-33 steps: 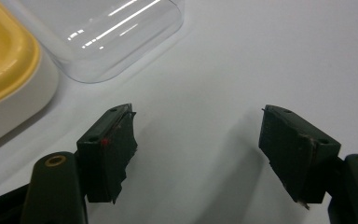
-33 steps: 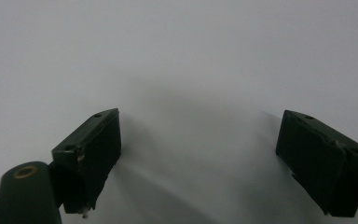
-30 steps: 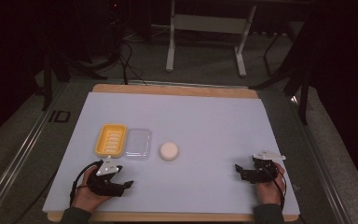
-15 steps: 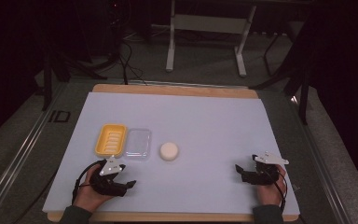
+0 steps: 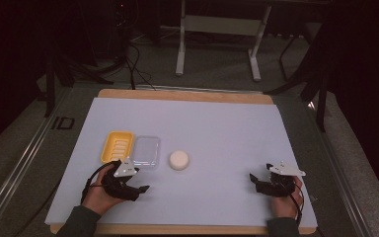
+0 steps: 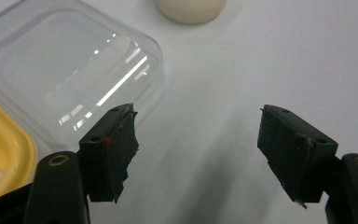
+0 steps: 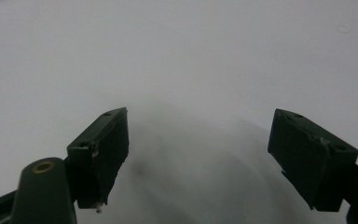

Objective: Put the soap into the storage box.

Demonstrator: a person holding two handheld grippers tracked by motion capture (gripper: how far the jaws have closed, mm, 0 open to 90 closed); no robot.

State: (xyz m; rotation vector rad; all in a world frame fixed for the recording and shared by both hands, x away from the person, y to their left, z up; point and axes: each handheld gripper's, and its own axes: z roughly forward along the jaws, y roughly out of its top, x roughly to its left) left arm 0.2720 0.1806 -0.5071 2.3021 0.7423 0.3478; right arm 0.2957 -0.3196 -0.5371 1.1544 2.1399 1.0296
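Observation:
A yellow ridged tray (image 5: pixel 117 146) lies on the white table sheet (image 5: pixel 217 128) at the left, with its clear plastic lid (image 5: pixel 146 150) joined to its right side. A round cream-white bar of soap (image 5: pixel 178 159) sits just right of the lid. My left gripper (image 5: pixel 140 188) rests near the front edge, below the tray and lid, jaws open and empty. In the left gripper view the clear lid (image 6: pixel 70 70), the yellow tray's corner (image 6: pixel 0 154) and the soap (image 6: pixel 191 8) lie ahead of the open left gripper (image 6: pixel 196 140). My right gripper (image 5: pixel 254 179) sits at the front right, open over bare sheet (image 7: pixel 182 70).
The sheet covers a wooden board (image 5: pixel 187 95) whose edges show at the back and front. Beyond the table, the dark floor holds a white table frame (image 5: pixel 217 29) and cables (image 5: pixel 133 59). A metal rail (image 5: pixel 24 163) runs along the left side.
Both hands stay near the front edge. The left gripper has shifted very slightly; the tray, lid and soap have not moved.

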